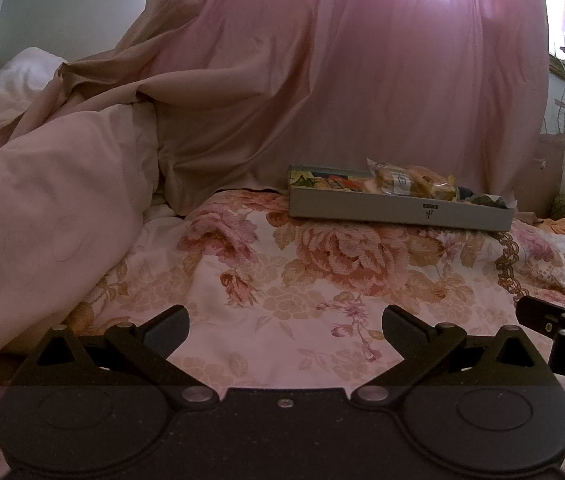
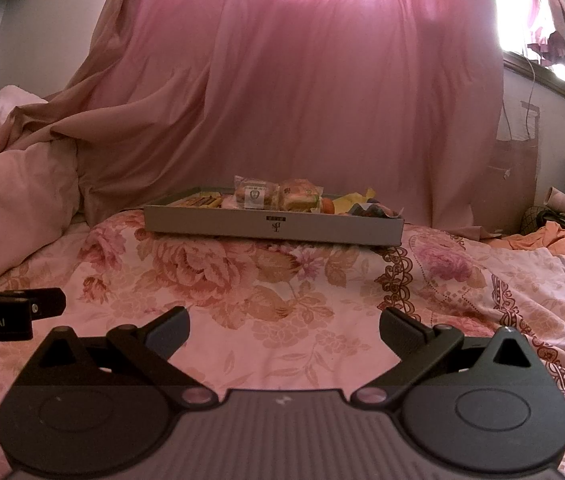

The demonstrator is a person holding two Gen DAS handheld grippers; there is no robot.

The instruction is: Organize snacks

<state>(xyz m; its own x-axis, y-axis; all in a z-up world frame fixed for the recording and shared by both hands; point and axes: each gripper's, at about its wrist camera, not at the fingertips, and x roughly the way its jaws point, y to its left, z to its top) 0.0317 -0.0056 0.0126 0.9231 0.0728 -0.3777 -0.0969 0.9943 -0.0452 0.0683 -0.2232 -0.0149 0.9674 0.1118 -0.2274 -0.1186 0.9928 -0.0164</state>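
Both hand-held grippers [image 1: 285, 326] [image 2: 284, 326] gape — snack box [image 2: 274, 226] well ahead.

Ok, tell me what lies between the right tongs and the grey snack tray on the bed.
Nothing visible does. The right tongs are open and empty, and only bare floral bedspread lies between them and the near wall of the grey tray. The left tongs sit off to the side, out of that path.

Your snacks [image 2: 270, 198], wrapped buns and small packets, lay piled in a shallow grey tray [image 2: 274, 228] flat on the floral bed, near the curtain.
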